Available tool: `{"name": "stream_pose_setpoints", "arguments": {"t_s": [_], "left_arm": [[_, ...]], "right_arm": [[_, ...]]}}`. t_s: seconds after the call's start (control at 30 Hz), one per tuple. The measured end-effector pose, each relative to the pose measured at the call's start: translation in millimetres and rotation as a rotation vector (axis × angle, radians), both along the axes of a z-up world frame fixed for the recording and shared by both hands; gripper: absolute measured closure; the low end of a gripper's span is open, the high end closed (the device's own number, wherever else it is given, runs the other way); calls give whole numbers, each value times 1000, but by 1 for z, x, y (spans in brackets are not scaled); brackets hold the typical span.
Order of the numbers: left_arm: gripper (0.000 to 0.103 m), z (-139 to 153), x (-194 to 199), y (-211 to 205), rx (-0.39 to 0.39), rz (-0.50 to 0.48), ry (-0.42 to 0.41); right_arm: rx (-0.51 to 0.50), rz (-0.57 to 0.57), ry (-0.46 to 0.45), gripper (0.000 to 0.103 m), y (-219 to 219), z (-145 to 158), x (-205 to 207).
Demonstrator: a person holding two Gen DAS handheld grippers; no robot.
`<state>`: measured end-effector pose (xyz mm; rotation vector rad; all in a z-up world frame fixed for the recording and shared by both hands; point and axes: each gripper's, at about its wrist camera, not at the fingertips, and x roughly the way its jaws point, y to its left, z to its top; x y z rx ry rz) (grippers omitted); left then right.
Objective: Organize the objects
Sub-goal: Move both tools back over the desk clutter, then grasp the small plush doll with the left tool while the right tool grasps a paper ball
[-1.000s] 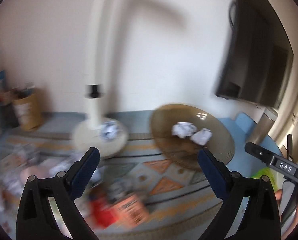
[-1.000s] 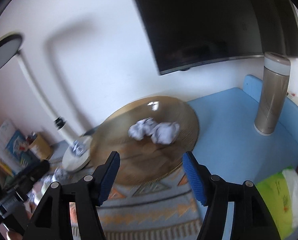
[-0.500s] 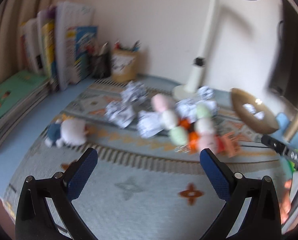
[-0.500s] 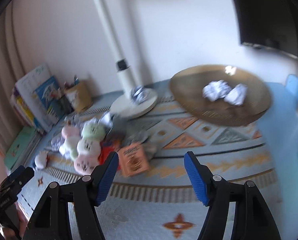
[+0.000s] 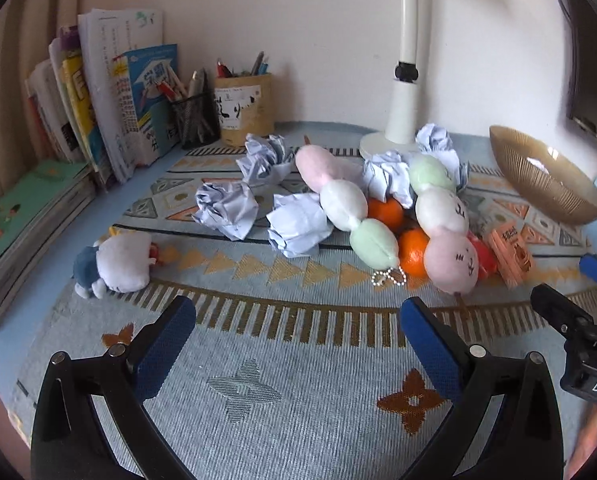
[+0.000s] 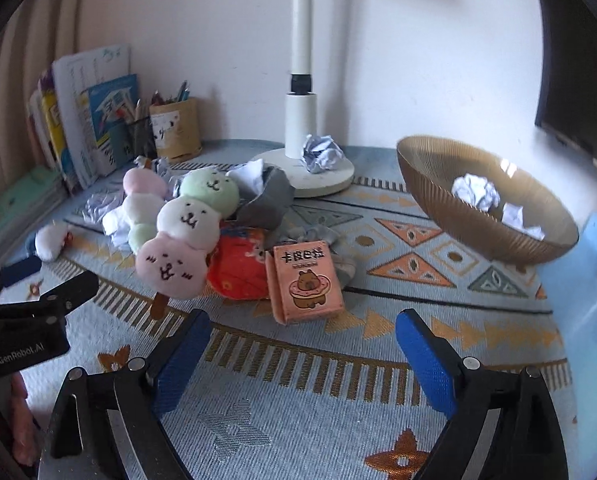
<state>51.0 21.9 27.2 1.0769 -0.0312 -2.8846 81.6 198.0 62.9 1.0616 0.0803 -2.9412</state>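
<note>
A heap lies mid-mat: two dango plush skewers (image 5: 348,208) (image 6: 182,228), oranges (image 5: 412,252), several crumpled paper balls (image 5: 226,210), an orange card box (image 6: 304,280) and a red pouch (image 6: 238,266). A small white plush (image 5: 116,260) lies apart at the left. The amber bowl (image 6: 478,216) at the right holds paper balls (image 6: 476,192). My left gripper (image 5: 298,340) hovers open over bare mat short of the heap. My right gripper (image 6: 302,344) sits just short of the card box, its jaws opening with nothing between them.
A white lamp base (image 6: 302,172) carries a paper ball at the back. Books (image 5: 110,92) and pen holders (image 5: 242,108) line the back left. A dark monitor (image 6: 578,60) hangs at the right. The patterned mat (image 5: 298,392) lies under both grippers.
Both views swung down and left from the bowl and wall onto the heap. The right gripper's jaws spread wider. The left gripper stayed open.
</note>
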Motion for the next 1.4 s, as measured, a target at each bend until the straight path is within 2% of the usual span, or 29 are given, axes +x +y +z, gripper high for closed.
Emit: {"name": "stream_pose_setpoints", "arguments": {"t_s": [0.1,0.27,0.4,0.47,0.53,0.63,0.73,0.8,0.87,0.93,1.0,1.1,1.17,1.23,1.27,1.33,1.37,1.4], "left_arm": [[1,-3,-5,-5,15,12,-22],[1,1,4,-11,49,13,13],[1,14,18,-34,78,-45,42],[1,24,25,-61,30,-73,73],[1,31,24,-88,-10,-120,58],[1,37,11,-124,-104,-130,23],[1,36,-7,-154,-115,-159,-8],[1,33,-19,-166,-77,-207,-45],[1,27,-34,-171,-80,-249,-63],[1,19,-48,-171,-102,-243,-73],[1,8,-64,-172,-66,-269,-111],[3,-6,-68,-168,-53,-311,-173],[3,-10,-62,-162,-81,-346,-194],[3,-10,-56,-159,-95,-365,-208],[3,-10,-53,-159,-98,-370,-209],[3,-8,-49,-160,-80,-377,-207],[4,-7,-48,-162,-70,-375,-201],[17,-6,-48,-164,-59,-369,-200]], "right_arm": [[12,-1,6,9,-1,0,0],[-15,-14,-4,9,4,0,-2],[-8,6,-3,9,2,1,-2],[-24,55,-7,9,-3,3,0],[-101,159,-28,9,-12,11,0],[-173,283,-65,9,-45,37,-17],[-163,385,-83,9,-94,59,-48],[-130,438,-101,9,-133,60,-78],[-119,469,-124,9,-159,54,-102],[-140,493,-178,9,-183,45,-132],[-155,489,-235,10,-200,33,-161],[-131,473,-277,16,-216,16,-187],[-121,472,-315,23,-219,8,-194],[-70,466,-359,24,-224,-2,-198],[-39,461,-371,29,-225,-6,-198],[-41,459,-382,37,-222,-12,-201],[-58,466,-387,46,-220,-13,-201],[-72,473,-400,51,-218,-16,-201]]}}
